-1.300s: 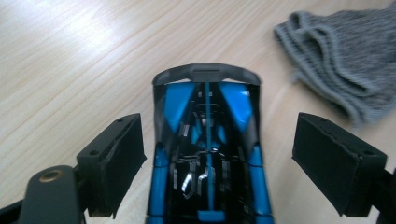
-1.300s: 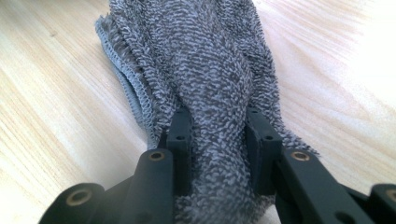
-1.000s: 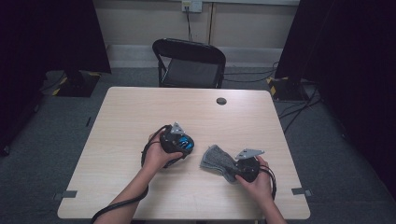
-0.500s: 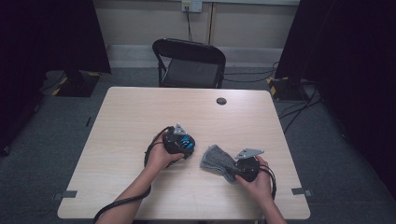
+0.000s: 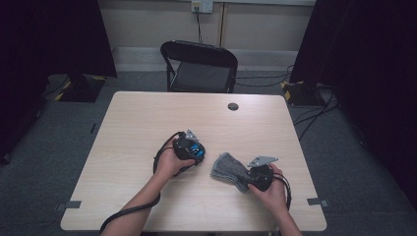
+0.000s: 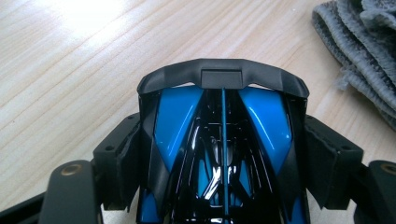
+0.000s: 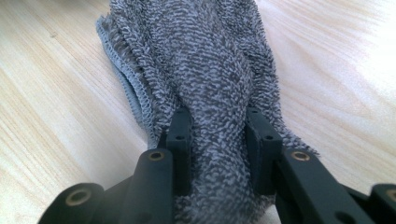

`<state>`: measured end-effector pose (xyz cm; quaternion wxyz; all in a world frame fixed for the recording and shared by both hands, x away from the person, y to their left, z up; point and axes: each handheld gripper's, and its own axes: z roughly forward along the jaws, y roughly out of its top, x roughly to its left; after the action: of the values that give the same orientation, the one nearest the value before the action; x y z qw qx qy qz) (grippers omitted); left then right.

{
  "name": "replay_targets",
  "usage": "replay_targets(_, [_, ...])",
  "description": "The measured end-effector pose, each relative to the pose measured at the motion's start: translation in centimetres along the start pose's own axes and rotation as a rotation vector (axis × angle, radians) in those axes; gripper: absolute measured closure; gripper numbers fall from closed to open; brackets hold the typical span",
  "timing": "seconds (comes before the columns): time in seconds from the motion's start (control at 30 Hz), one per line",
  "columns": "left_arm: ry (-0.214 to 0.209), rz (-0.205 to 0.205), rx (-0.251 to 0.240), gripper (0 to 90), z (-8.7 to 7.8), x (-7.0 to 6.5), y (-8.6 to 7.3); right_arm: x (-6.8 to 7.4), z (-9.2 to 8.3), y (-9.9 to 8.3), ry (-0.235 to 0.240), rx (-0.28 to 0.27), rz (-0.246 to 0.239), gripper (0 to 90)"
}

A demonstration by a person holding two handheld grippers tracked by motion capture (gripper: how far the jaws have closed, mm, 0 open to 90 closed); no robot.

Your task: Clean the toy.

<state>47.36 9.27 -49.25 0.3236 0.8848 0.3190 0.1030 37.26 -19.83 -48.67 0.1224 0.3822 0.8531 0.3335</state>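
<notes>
L gripper (image 5: 193, 153) w/ jaws around a blue-black toy car (image 6: 223, 154), been closing in on it; pads right at its sides, contact can't tell. R gripper (image 5: 248, 181) clenched on bunched grey towel (image 5: 228, 169), lying on table (image 5: 147, 118) at 4 o'clock from the car, near, not touching. Round black grommet (image 5: 233, 106) at 12 o'clock, well apart. Black folding chair (image 5: 199, 66) behind far edge. Nothing between car & towel.

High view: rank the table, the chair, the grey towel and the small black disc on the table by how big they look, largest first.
1. Table
2. Chair, partly hidden behind the table and farther away, so its rank is less sure
3. Towel
4. Disc
</notes>
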Motion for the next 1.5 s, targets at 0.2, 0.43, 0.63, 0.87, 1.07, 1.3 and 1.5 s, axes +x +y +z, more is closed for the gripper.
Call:
replay_targets(0.2, [-0.012,-0.004,0.0,25.4,-0.3,0.1,-0.2,0.1,0.0,0.1,-0.001,0.003,0.007,70.9])
replay_targets(0.43, [-0.068,-0.039,-0.071,25.5,-2.3,0.4,-0.5,-0.1,-0.1,0.0,0.006,0.0,0.038,73.1])
replay_targets(0.63, [-0.102,-0.034,-0.122,25.5,-4.2,0.1,-0.5,-0.1,-0.2,0.1,0.0,-0.005,0.05,76.2])
replay_targets(0.87, [-0.141,-0.026,-0.191,25.5,-6.7,-0.6,-0.1,-1.2,-1.2,1.0,0.005,-0.051,0.117,77.2])
replay_targets(1.07, [-0.174,0.002,-0.212,25.5,-7.6,-1.7,-0.1,-2.5,-3.0,3.3,-0.006,-0.135,0.179,77.2])
replay_targets(1.3, [-0.208,0.053,-0.204,25.5,-7.2,-3.6,0.7,-2.2,-3.8,8.5,-0.067,-0.151,0.145,77.1])
replay_targets(1.5, [-0.211,0.081,-0.211,25.5,-7.0,-4.5,1.2,0.2,-2.3,11.5,-0.034,-0.137,0.097,77.0])
